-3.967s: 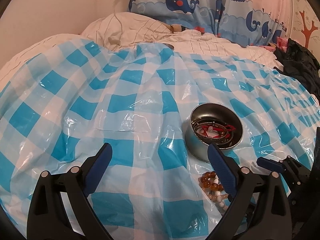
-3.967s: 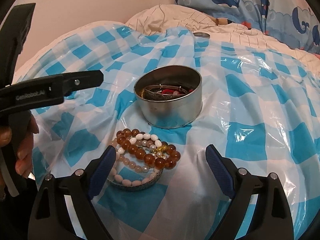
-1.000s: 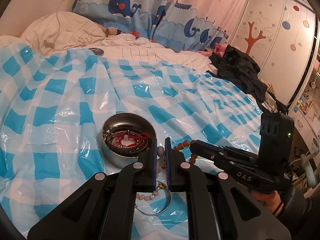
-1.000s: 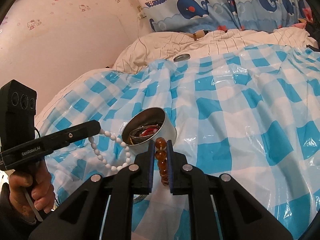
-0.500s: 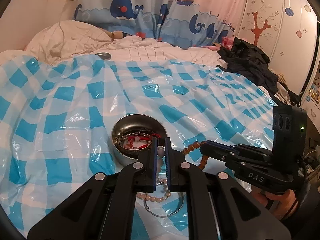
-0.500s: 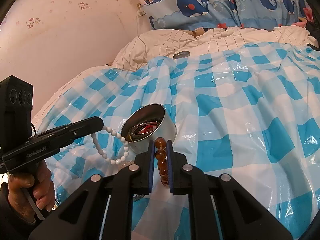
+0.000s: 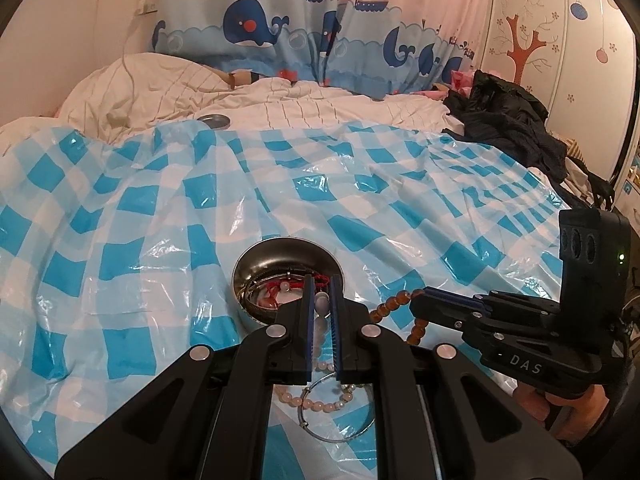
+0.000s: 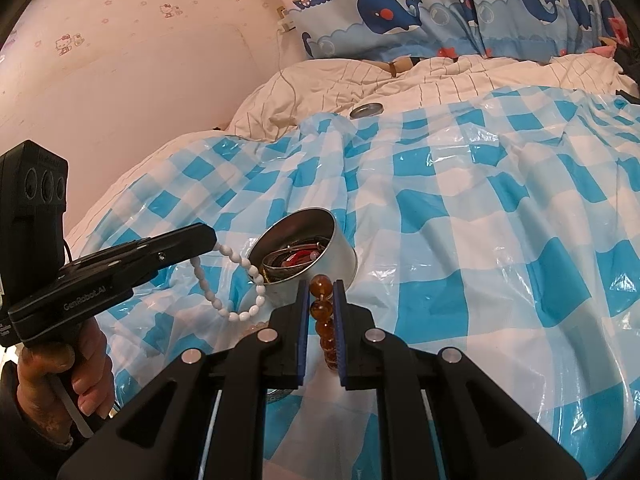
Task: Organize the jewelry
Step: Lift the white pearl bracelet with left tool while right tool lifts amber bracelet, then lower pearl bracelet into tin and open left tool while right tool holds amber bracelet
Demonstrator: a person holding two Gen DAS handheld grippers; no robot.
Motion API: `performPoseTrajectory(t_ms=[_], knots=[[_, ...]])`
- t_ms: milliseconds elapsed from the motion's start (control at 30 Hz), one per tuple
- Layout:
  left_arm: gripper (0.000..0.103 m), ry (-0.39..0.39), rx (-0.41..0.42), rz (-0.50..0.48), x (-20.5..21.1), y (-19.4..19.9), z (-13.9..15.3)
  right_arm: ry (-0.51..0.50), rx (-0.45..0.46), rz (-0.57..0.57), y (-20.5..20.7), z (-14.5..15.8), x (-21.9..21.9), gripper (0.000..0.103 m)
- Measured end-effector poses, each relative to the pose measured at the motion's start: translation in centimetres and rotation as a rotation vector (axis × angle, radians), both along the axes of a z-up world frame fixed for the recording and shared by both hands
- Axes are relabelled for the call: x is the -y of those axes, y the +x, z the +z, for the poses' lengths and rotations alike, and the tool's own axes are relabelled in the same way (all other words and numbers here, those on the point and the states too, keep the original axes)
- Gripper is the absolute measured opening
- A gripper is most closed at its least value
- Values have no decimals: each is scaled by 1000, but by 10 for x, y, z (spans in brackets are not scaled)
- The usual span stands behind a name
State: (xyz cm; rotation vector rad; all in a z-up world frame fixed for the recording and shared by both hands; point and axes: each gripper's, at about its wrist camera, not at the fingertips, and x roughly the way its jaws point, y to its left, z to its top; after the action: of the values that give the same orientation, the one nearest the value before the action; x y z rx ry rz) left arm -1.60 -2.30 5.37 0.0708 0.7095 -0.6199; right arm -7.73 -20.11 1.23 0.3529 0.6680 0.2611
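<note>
A round metal tin (image 7: 287,256) (image 8: 334,258) with red and metal jewelry inside sits on the blue checked plastic sheet. My left gripper (image 7: 321,303) (image 8: 208,236) is shut on a white bead bracelet (image 8: 236,280) and holds it in the air just left of the tin. My right gripper (image 8: 321,286) (image 7: 420,300) is shut on an amber bead bracelet (image 8: 322,310) (image 7: 394,304) and holds it above the sheet at the tin's near right side. A pink bead bracelet (image 7: 316,402) and a thin silver bangle (image 7: 340,436) lie on the sheet below my left gripper.
The checked sheet (image 7: 160,216) covers a bed. A white striped duvet (image 7: 160,88) and whale-print curtain (image 7: 280,32) lie behind. A small metal lid (image 7: 215,121) rests at the sheet's far edge. Dark clothes (image 7: 516,120) pile at the right.
Both grippers have closed on bracelets and lifted them off the sheet. Over the last second both have risen a little and stayed by the tin.
</note>
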Motion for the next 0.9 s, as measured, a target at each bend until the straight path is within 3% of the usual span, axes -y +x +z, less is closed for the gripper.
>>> performPoseTrajectory(t_ms=[900], knots=[[6,26,27,18,5,4,3,-4,9,10,-2,6,-3,12]])
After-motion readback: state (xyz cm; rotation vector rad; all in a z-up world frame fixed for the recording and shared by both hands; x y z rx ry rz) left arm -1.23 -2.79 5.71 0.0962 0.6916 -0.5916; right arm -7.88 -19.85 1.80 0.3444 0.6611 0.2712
